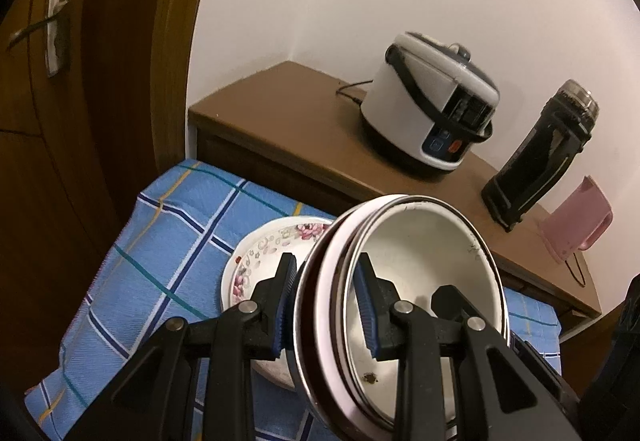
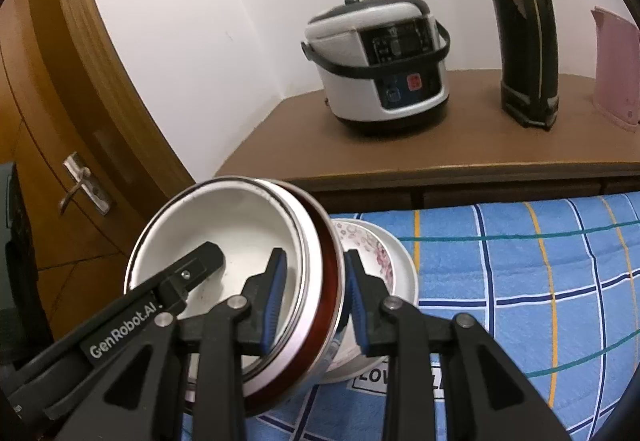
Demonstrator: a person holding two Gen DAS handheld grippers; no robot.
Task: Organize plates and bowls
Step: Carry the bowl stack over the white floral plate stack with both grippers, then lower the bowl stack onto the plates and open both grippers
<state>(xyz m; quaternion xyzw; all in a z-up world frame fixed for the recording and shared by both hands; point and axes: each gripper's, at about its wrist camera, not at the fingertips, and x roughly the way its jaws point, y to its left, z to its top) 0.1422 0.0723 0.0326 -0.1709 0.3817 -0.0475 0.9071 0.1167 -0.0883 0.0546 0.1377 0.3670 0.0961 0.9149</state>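
both grippers (image 1: 326,305) (image 2: 314,297) tilted, clamping bowls (image 1: 420,241)

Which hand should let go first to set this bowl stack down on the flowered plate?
Probably neither: the left claw and the right claw each clamp opposite rims of the bowl stack, held tilted above the flowered plate. Lower together, then release either.

**Stacked bowls above cloth, appliances behind**

Held between left gripper (image 1: 328,305) and right gripper (image 2: 312,301): stack of bowls (image 1: 404,281), tilted, above the cloth (image 1: 168,241). Just behind it, on the cloth, a plate (image 1: 264,249). Further back, on the cabinet (image 1: 288,113): rice cooker (image 1: 428,109), flask (image 1: 540,157) to its right, jug (image 1: 576,221) rightmost. Door (image 1: 60,121) at far left.
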